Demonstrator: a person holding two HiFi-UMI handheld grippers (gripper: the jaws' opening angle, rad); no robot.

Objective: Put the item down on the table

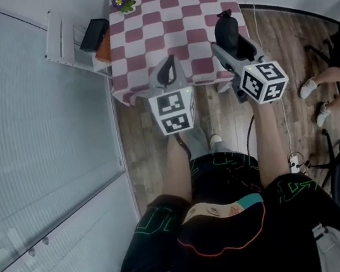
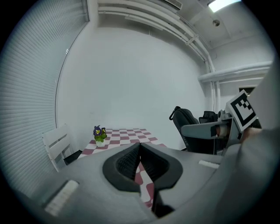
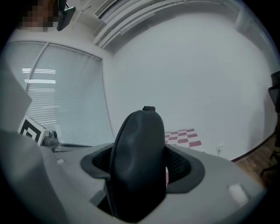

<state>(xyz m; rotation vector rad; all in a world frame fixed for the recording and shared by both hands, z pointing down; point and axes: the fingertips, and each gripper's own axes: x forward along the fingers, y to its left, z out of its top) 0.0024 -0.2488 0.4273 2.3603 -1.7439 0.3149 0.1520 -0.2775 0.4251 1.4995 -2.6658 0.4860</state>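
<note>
The left gripper has its jaws pressed together with nothing between them; its own view shows the ribbed black pads meeting in a line. It hovers at the near edge of the table, which is covered by a red-and-white checked cloth. The marker cube sits at its rear, above the person's forearm.

Just to its right, the right gripper is clamped on a black case. The case is rounded, with a zip seam, stands upright between the pads, and fills the middle of the right gripper view. It is held in the air by the table's near right corner, not resting on the cloth.

At the far left stands a white rack holding a dark flat object. A small potted flower stands on the table's far left corner. At the right edge, a seated person's legs rest on the wooden floor.
</note>
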